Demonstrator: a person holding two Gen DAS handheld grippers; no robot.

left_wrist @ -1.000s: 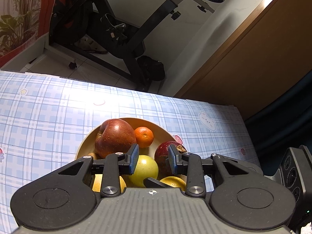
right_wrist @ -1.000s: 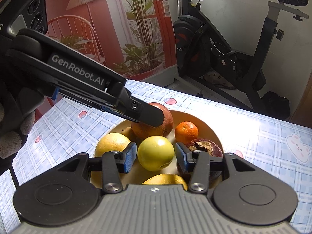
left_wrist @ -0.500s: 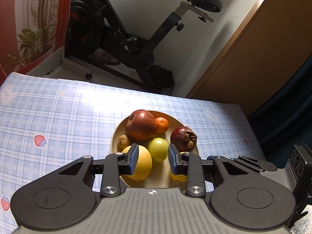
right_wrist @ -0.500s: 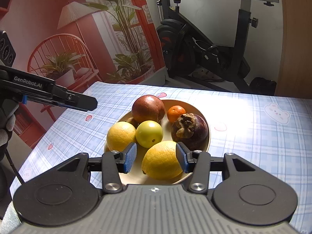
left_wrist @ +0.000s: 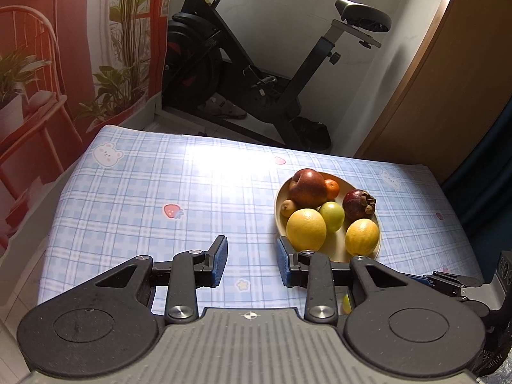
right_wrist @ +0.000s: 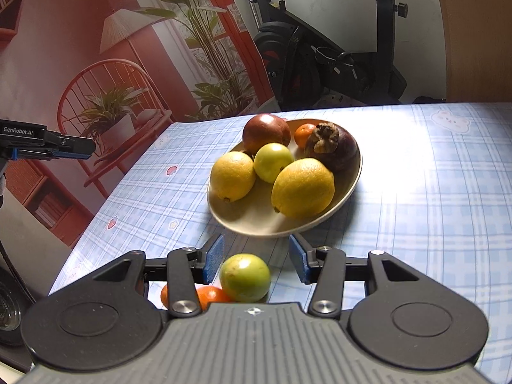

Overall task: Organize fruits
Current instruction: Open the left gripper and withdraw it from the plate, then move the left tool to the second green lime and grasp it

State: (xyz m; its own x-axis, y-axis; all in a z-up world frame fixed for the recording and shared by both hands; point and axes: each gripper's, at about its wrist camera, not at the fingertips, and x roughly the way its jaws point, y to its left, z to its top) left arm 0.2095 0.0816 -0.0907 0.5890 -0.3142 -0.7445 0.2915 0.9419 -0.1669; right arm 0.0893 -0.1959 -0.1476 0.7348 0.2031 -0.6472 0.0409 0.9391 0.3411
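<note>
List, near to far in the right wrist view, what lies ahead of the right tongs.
Green fruit on the cloth between the right tongs → bowl rim → big lemon → green fruit in the bowl → red apple → exercise bike.

Strong white glare washes out the blue checked tablecloth in both views; fisheye distortion bends the edges, and the tan shallow bowl's near rim looks blurred.
</note>
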